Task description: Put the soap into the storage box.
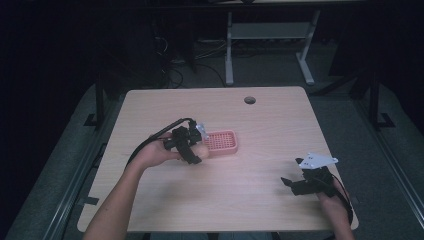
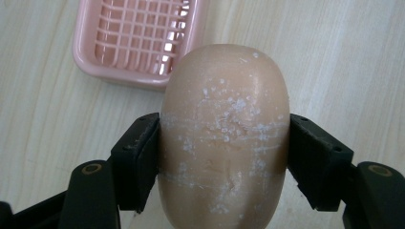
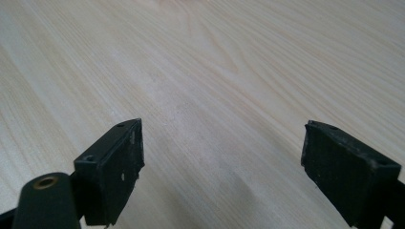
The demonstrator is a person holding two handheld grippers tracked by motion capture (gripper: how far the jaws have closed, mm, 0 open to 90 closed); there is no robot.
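Soap bar [image 2: 224, 138], beige, clamped between left gripper [image 2: 224, 157] jaws; pink soap dish [image 2: 138, 40] just beyond it. Right gripper [image 3: 222, 162]: jaws wide apart, holding nothing, over bare wooden table [image 3: 215, 71].

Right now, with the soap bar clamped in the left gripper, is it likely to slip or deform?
The soap bar looks rigid, holding its oval shape between the left gripper jaws. Its rounded, smooth sides may slip; the scrape lines suggest a soft surface.

Left gripper [image 1: 196, 150] jaws clamped, held near table centre; right gripper [image 1: 289, 183] jaws wide apart, seemingly low.
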